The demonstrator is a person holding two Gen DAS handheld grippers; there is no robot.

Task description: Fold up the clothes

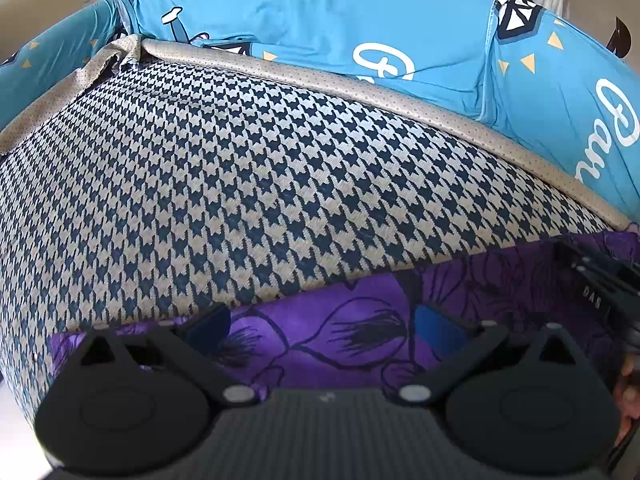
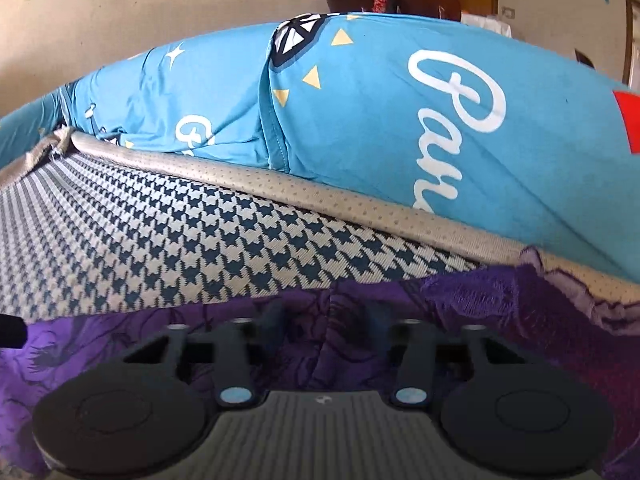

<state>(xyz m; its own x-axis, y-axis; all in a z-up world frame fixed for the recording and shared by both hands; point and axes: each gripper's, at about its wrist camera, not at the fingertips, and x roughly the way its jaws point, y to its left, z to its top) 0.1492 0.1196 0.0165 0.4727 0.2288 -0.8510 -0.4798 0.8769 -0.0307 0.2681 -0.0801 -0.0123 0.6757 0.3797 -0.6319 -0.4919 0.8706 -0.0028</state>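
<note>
Purple garment [image 2: 332, 344] between right fingers [image 2: 276, 312]

Probably a home bedroom: houndstooth mat [image 1: 240, 184], blue printed bedding [image 1: 320, 28].

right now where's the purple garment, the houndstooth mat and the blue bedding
purple garment [image 1: 344, 340], left wrist view, flat flower print between the fingers
houndstooth mat [image 1: 240, 184], left wrist view, middle of the checked weave
blue bedding [image 2: 360, 120], right wrist view, plain patch beside the white lettering
</note>
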